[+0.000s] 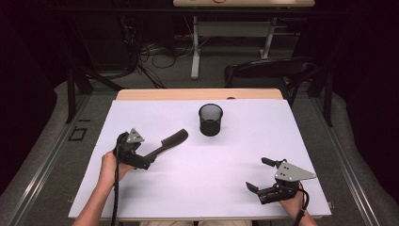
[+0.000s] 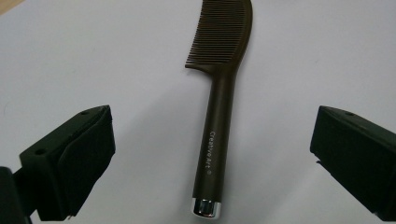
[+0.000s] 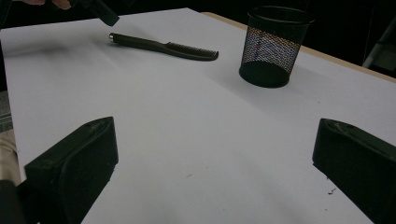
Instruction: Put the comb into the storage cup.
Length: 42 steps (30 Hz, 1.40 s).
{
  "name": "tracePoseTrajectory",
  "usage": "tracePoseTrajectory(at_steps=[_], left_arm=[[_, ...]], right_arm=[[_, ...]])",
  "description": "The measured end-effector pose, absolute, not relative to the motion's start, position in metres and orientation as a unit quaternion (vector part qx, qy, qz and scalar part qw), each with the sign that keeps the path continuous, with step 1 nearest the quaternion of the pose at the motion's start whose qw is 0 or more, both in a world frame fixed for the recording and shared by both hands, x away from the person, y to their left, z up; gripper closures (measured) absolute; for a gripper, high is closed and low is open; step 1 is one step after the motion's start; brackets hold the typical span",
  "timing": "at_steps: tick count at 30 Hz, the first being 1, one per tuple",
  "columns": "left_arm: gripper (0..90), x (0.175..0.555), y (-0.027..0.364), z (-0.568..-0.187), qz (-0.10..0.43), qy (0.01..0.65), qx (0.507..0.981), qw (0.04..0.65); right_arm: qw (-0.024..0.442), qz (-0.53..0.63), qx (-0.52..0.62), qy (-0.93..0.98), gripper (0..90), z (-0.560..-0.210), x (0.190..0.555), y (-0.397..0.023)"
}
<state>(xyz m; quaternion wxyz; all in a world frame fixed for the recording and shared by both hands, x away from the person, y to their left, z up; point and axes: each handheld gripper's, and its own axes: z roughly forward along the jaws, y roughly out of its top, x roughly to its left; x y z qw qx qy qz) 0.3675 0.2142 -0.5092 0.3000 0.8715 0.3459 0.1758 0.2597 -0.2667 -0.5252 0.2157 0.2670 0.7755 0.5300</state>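
Note:
A dark brown comb (image 1: 169, 142) with a silver end cap lies flat on the white table top (image 1: 202, 183), left of centre. In the left gripper view the comb (image 2: 219, 130) points away between the two jaws. My left gripper (image 2: 213, 122) is open, and its pads stand well clear of the handle on both sides. In the high view the left gripper (image 1: 143, 159) sits at the handle end. My right gripper (image 1: 258, 174) rests near the front right edge, open with nothing between its jaws. The right gripper view looks across the table from the right gripper (image 3: 215, 135) to the comb (image 3: 163, 46).
A black mesh cup (image 1: 210, 120) stands upright at the back centre of the table, seen also as the mesh cup (image 3: 275, 44) to the right of the comb. Behind the table's wooden far edge (image 1: 197, 94) are a dark chair (image 1: 268, 70) and cables on the floor.

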Motion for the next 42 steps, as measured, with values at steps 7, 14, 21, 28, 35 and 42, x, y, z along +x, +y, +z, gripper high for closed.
tracePoseTrajectory(at_steps=[7, 14, 21, 28, 35, 42], left_arm=[[0.1, 0.367, 0.206, -0.508, 0.172, 0.329, 0.882, 0.291], [0.1, 0.368, 0.2, -0.506, 0.166, 0.318, 0.89, 0.281], [0.0, 0.372, 0.194, -0.506, 0.152, 0.309, 0.9, 0.269], [0.0, 0.378, 0.191, -0.507, 0.142, 0.304, 0.907, 0.254], [0.3, 0.386, 0.187, -0.508, 0.133, 0.302, 0.913, 0.24], [8.2, 0.395, 0.182, -0.51, 0.119, 0.301, 0.92, 0.22]], right_arm=[[0.215, 0.53, 0.267, 0.776, 0.0, -0.525, 0.26, -0.266], [0.212, 0.531, 0.27, 0.775, 0.0, -0.526, 0.26, -0.266], [0.214, 0.53, 0.269, 0.775, 0.0, -0.526, 0.26, -0.266], [0.213, 0.531, 0.268, 0.775, 0.0, -0.526, 0.261, -0.266], [0.21, 0.528, 0.268, 0.778, 0.0, -0.527, 0.261, -0.265], [0.209, 0.526, 0.269, 0.779, 0.0, -0.527, 0.261, -0.265]])
